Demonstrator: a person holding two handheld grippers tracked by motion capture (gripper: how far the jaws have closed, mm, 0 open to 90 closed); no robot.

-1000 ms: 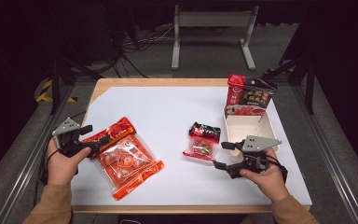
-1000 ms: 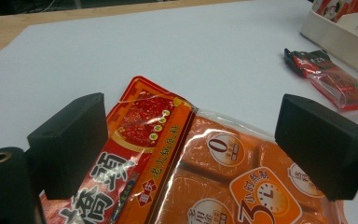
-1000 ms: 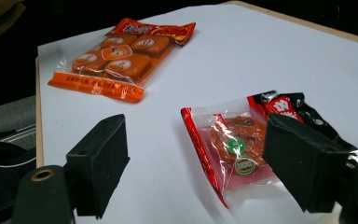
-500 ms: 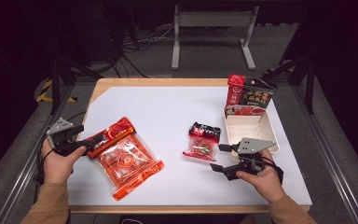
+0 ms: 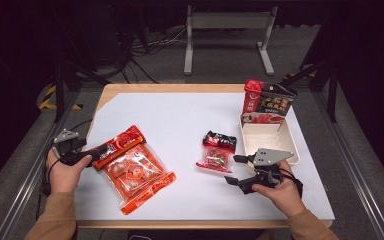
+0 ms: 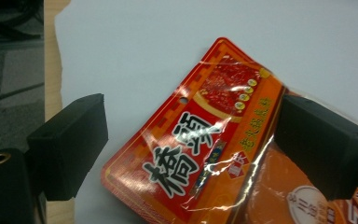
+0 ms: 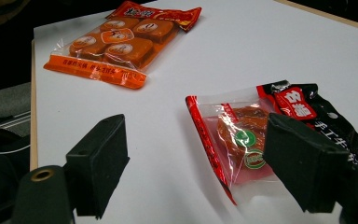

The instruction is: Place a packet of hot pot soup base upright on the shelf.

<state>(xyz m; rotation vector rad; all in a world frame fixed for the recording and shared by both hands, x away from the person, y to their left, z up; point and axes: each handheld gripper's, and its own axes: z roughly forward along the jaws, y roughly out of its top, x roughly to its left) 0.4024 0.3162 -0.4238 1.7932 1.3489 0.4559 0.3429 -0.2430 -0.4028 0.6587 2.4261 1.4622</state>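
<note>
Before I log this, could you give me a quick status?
Both grippers open. Left gripper straddles the orange packet; right gripper by the small sachet. Nothing between.

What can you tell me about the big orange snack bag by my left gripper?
The big orange snack bag lies flat on the white table cover, at its left near side. It is a glossy, clear-fronted plastic pouch holding several orange-wrapped blocks, with a red-orange header printed in large Chinese characters and pierced by a small hang hole. It looks sealed. The left gripper is open, its jaws straddling the header end without clamping it.
</note>
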